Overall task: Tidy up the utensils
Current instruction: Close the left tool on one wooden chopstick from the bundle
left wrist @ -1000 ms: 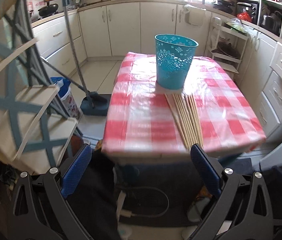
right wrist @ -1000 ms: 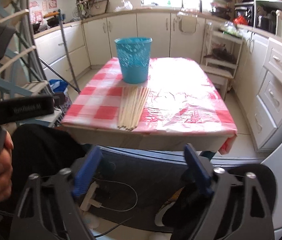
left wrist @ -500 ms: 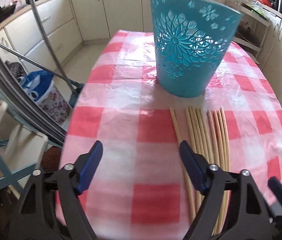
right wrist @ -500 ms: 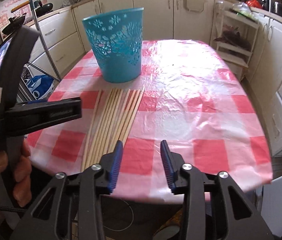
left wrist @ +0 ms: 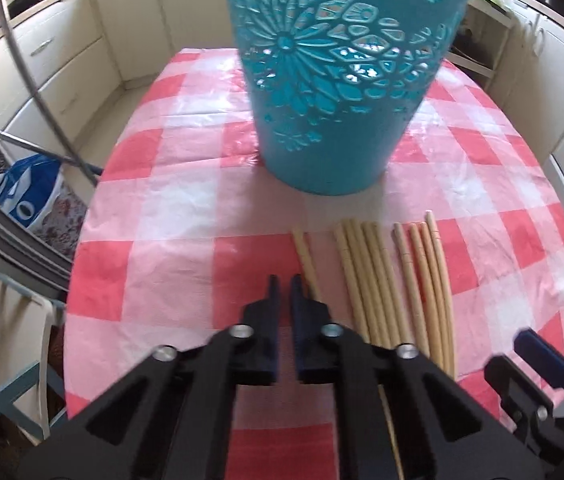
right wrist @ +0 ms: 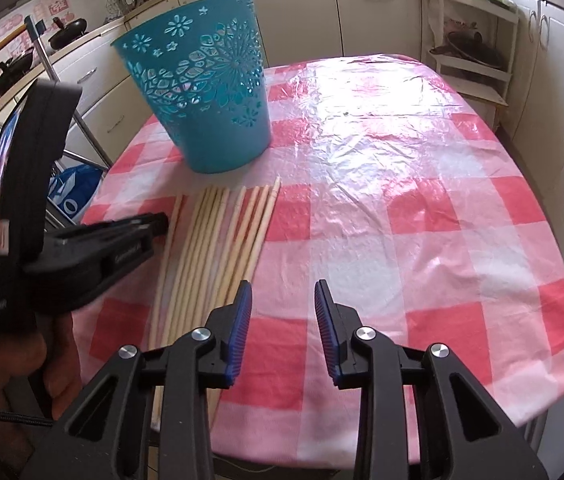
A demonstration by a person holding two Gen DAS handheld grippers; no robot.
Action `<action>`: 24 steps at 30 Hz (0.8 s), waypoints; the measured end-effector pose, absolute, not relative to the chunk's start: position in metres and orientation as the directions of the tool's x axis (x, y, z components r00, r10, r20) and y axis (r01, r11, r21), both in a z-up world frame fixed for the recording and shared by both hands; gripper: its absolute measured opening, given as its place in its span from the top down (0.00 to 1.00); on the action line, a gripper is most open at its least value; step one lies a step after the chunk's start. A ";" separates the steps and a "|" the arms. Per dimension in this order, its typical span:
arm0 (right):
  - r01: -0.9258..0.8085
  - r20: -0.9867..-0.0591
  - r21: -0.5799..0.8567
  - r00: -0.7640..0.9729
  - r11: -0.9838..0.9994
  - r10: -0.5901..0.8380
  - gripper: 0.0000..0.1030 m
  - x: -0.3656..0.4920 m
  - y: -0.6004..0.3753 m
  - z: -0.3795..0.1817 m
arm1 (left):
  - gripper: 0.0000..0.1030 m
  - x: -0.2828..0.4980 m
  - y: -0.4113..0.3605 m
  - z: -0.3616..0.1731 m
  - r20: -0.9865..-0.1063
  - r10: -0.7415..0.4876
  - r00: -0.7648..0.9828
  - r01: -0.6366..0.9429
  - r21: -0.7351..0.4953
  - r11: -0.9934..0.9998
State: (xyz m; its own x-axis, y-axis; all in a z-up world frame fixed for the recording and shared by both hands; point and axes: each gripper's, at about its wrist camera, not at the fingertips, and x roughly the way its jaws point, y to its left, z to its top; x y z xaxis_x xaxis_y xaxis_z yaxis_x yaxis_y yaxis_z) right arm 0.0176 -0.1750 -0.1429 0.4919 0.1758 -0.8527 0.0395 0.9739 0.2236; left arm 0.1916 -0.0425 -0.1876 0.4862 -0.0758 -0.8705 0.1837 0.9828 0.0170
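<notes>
Now my left claw point(left wrist: 284, 285) is clenched on nothing beside the leftmost chopstick point(left wrist: 304, 255), so I must reopen; my right claw point(right wrist: 283, 297) stands released.

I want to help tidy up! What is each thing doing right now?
blue basket: upright on the table.
chopsticks: lying flat in a row, none picked up.
left gripper: shut, empty, beside the leftmost chopstick.
right gripper: open, jaws have just been closing, nothing between them.
</notes>
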 end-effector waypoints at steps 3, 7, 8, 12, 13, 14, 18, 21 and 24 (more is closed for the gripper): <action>0.039 -0.848 0.227 0.500 0.973 0.178 0.70 0.028 -0.175 -0.144 | 1.00 0.191 -0.044 -0.188 -0.869 -0.122 0.480 0.221 -0.015 0.975; 0.042 -0.848 0.228 0.499 0.973 0.177 0.77 0.041 -0.176 -0.147 | 1.00 0.196 -0.040 -0.187 -0.873 -0.200 0.446 0.266 -0.084 0.960; 0.040 -0.849 0.228 0.498 0.973 0.178 0.80 0.044 -0.175 -0.148 | 1.00 0.200 -0.035 -0.189 -0.872 -0.224 0.436 0.269 -0.112 0.957; 0.037 -0.848 0.230 0.498 0.972 0.182 0.81 0.054 -0.175 -0.151 | 1.00 0.203 -0.033 -0.190 -0.876 -0.239 0.420 0.312 -0.109 0.944; 0.037 -0.847 0.233 0.499 0.972 0.184 0.81 0.055 -0.174 -0.152 | 1.00 0.203 -0.033 -0.190 -0.875 -0.237 0.421 0.315 -0.104 0.943; 0.038 -0.845 0.237 0.501 0.971 0.187 0.81 0.056 -0.174 -0.152 | 1.00 0.204 -0.032 -0.190 -0.876 -0.240 0.418 0.316 -0.108 0.943; 0.030 -0.844 0.241 0.499 0.970 0.194 0.81 0.061 -0.172 -0.152 | 1.00 0.204 -0.030 -0.187 -0.870 -0.269 0.414 0.311 -0.143 0.940; 0.032 -0.848 0.239 0.494 0.970 0.192 0.81 0.062 -0.170 -0.154 | 0.96 0.200 -0.032 -0.183 -0.858 -0.289 0.425 0.325 -0.153 0.933; 0.034 -0.849 0.236 0.494 0.971 0.189 0.81 0.062 -0.170 -0.154 | 0.83 0.198 -0.040 -0.181 -0.854 -0.276 0.441 0.328 -0.133 0.935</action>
State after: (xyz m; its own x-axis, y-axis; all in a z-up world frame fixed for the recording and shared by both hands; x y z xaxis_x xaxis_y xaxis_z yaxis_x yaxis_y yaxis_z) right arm 0.0616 -0.1701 -0.1542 0.4942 0.1892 -0.8485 0.0340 0.9711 0.2363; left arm 0.1984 -0.0400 -0.1806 0.4410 -0.2761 -0.8540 0.3276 0.9354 -0.1332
